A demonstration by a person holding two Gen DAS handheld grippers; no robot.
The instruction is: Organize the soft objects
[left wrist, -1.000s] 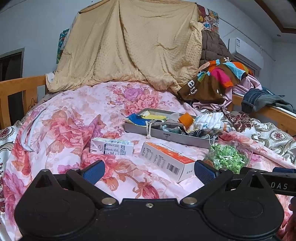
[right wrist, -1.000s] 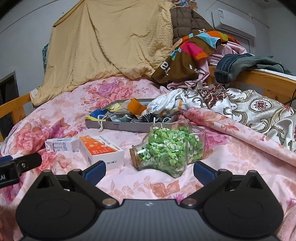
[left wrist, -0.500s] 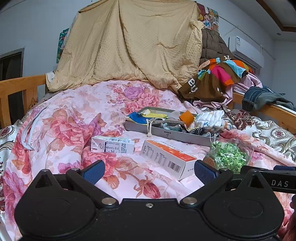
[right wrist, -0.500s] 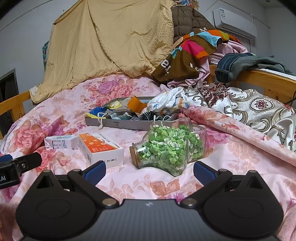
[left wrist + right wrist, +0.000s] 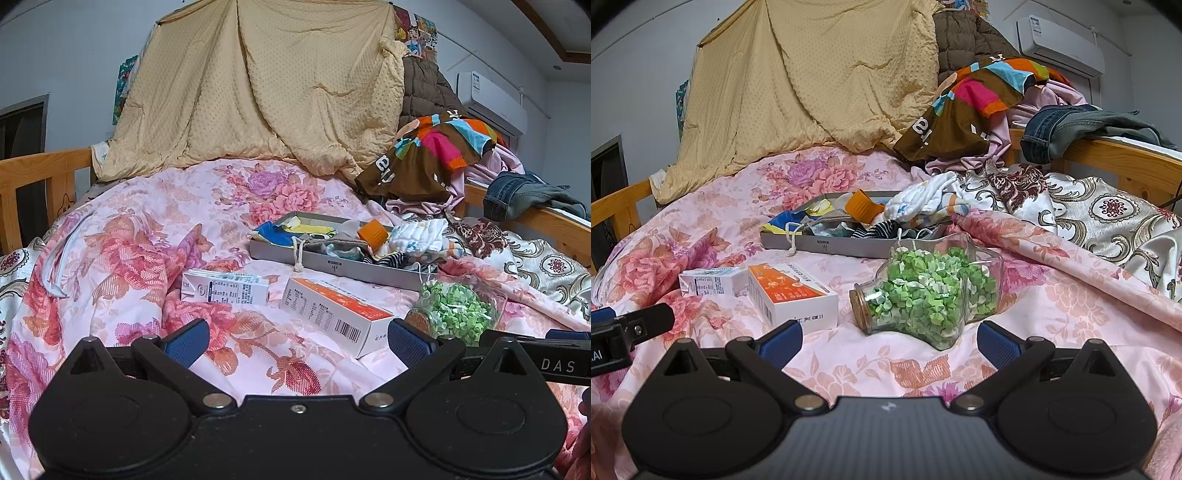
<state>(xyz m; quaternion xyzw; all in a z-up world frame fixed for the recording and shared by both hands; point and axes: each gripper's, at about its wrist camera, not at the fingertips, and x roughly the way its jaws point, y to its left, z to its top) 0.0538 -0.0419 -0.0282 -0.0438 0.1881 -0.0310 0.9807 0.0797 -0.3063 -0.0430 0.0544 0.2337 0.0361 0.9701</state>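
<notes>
**Both tongs spread, empty, low over the bed; soft stuff sits in the tray**

Left tongs (image 5: 297, 341) and right tongs (image 5: 889, 341): released, nothing between the pads, neither touching anything.

Just ahead of them, hard items on the quilt (image 5: 122, 251): orange box (image 5: 334, 312), white carton (image 5: 224, 291), jar (image 5: 929, 291) of green bits lying on its side.

Further back, the grey tray (image 5: 332, 263) holds the soft pieces in a loose heap: blue cloth (image 5: 275, 235), striped sock (image 5: 882, 232), white cloth (image 5: 921, 205) draped over the far right rim. A cord (image 5: 299, 253) hangs over the front wall.

Can't tell if sorting is early or nearly over. For any pick there: pinch a fold, lift slowly, watch for snagged neighbours and the cord.

The quilt is rumpled and soft, so poor support when pressing down. Behind: tan blanket (image 5: 258, 92), clothes pile (image 5: 990, 99), wooden rail (image 5: 1108, 155).
</notes>
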